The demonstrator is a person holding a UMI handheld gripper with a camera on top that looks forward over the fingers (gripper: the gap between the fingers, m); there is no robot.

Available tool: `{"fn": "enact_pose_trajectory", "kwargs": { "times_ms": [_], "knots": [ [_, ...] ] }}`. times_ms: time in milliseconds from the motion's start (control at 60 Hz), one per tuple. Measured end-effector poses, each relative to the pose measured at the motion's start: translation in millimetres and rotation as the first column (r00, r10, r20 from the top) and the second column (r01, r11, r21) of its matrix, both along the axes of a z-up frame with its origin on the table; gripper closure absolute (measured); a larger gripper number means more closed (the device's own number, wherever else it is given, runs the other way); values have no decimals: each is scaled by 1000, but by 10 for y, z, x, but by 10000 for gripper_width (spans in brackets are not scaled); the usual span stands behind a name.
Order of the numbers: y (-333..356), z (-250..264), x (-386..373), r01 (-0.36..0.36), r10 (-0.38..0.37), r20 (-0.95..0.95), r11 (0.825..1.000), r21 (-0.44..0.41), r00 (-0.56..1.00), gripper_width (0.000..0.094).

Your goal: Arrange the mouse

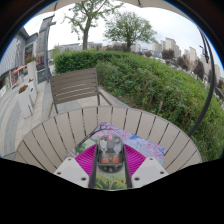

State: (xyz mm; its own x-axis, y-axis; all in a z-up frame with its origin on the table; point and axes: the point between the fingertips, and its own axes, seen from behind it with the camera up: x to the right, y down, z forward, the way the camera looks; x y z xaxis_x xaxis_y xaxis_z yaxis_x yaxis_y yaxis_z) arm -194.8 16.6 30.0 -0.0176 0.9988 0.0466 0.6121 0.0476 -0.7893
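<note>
Tool (110, 172) points fwd & slightly down over round slatted bench (60, 135). Fingers spread, pink pads (88, 160) either side of mouse (110, 153), which sits btwn them on a patterned mouse mat (145, 142); can't tell if the pads touch it. Beyond bench: wooden chair (78, 88), hedge (160, 85), trees, bldgs.

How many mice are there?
1: the mouse sits between the gripper fingers, over the slatted wooden table. None else shows; anything below the fingers is hidden.
</note>
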Motion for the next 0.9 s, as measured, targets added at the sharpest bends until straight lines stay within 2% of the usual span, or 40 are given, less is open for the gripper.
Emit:
{"fn": "enact_pose_trajectory", "kwargs": {
  "times_ms": [133,217,250,300,333,467,633,767,900],
  "knots": [
    [272,-465,5,12,-12,49,1000,8,999,498],
    [266,-469,55,7,-6,39,1000,-26,999,444],
    [255,-475,45,10,-8,53,999,-36,999,351],
    [322,-398,110,36,-34,73,999,-34,997,74],
    [365,-310,169,57,-54,84,998,-35,995,110],
    [387,370,670,88,-82,89,994,-72,993,88],
    [378,1242,1936,90,-82,118,994,-61,990,88],
    [323,1623,2827,89,-80,144,995,-52,986,86],
    [267,1787,3336,94,-88,133,995,-38,987,87]
  ]
}}
